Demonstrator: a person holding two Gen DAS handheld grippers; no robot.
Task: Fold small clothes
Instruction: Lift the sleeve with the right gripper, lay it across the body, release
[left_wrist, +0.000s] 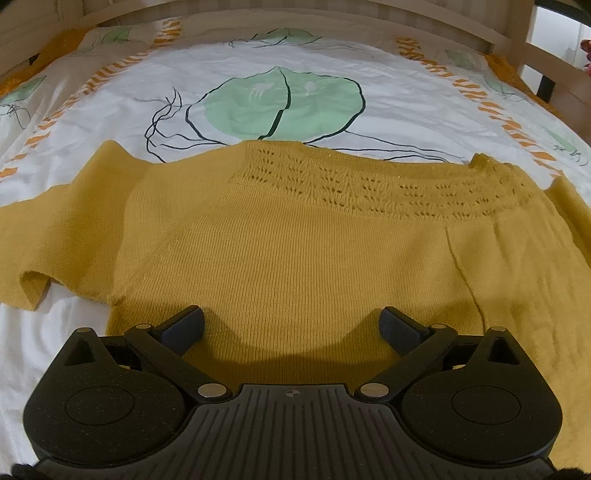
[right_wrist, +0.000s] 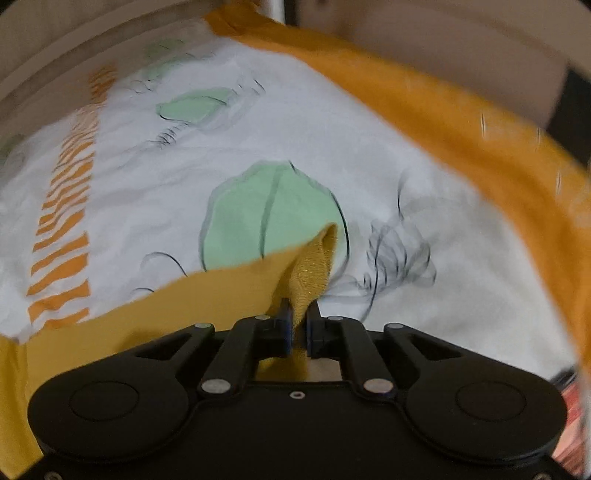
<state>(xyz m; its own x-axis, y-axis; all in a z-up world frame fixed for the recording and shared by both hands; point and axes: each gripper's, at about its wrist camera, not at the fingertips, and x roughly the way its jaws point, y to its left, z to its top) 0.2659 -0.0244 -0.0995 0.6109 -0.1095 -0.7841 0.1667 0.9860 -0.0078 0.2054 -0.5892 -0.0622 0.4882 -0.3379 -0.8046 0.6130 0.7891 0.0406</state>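
Mustard knit sweater (left_wrist: 295, 236) lies spread flat on a bed sheet (left_wrist: 258, 77) with a green leaf print and orange stripes. The lace yoke sits at the far edge and a short sleeve (left_wrist: 55, 236) is out flat to the left. Laid open like this, probably so the sides can be folded in.

Left gripper (left_wrist: 291, 325): jaws spread wide, nothing between the pads. It hovers over the near part of the body panel, close to the hem. The knit lies under and ahead of the fingers, and no pinch is visible. Likely parked there, ready to pin or grab the near edge while the other hand works. Contact with the cloth can't be judged from this angle.

Right gripper (right_wrist: 298, 325): jaws pressed together on a bunched corner of the sweater (right_wrist: 306, 269). The knit rises from between the pads as a narrow peak, with a raised edge running off to the left, so that edge appears lifted off the sheet. The right view is blurred. Which part is pinched is unclear, perhaps a sleeve or a side edge. Grip looks set for carrying that edge over the body as a first fold. An orange blanket (right_wrist: 461, 122) borders the sheet on the far right.
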